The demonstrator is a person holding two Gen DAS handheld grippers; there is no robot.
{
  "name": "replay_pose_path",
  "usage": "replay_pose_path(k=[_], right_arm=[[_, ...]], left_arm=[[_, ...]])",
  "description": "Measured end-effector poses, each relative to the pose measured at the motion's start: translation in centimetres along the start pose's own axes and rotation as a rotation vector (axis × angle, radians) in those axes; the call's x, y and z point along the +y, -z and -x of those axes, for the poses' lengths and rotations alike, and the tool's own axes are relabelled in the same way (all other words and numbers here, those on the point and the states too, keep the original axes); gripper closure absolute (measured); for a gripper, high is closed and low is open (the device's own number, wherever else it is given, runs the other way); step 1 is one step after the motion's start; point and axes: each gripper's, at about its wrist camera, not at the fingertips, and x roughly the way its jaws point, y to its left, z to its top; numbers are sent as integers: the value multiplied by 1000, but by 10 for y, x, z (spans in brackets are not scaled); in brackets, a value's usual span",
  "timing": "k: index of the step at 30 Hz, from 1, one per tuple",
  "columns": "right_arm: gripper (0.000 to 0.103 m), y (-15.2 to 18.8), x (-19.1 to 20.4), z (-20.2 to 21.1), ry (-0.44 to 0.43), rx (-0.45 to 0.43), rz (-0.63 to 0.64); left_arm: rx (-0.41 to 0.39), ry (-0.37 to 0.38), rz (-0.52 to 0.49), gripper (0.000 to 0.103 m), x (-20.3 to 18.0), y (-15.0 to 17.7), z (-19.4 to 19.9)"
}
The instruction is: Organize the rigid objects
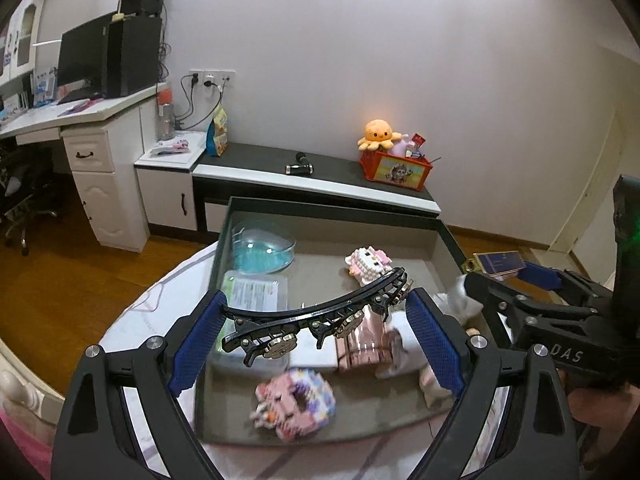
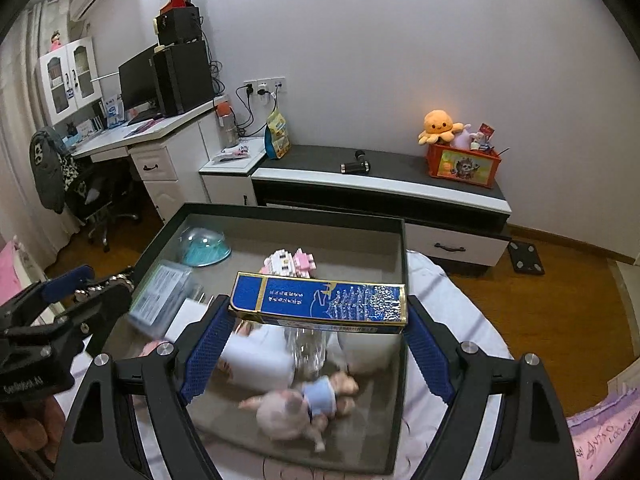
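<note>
- Holding a black curved hair claw [image 1: 316,320] across its span, the left gripper [image 1: 316,340] grips it end to end between both blue pads.
- The right gripper [image 2: 320,320] is clamped on a blue flat box [image 2: 320,298] the same way.
- Both items hang above the dark tray [image 2: 280,212]; I judge each must stay level and be carried clear of the tray wall.
- Toys and a clear dome [image 1: 262,248] lie below.
</note>
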Motion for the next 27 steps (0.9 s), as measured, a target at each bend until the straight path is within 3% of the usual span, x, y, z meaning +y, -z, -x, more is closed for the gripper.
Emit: replay_pose_path(k=[9, 12, 13, 17, 27], right_arm=[[16, -2, -6, -31, -26, 40, -10], [7, 0, -9, -32, -38, 47, -34], [0, 1, -12, -30, -48, 44, -52], [0, 5, -21, -15, -63, 24, -112], [0, 32, -14, 57, -40, -55, -165]], left_arm=[[72, -22, 0, 10, -2, 0, -38], [84, -35, 8, 8, -1, 4, -39], [82, -36, 14, 5, 0, 6, -36], [47, -44, 19, 1, 0, 11, -16], [-30, -52, -27, 0, -16, 35, 57]])
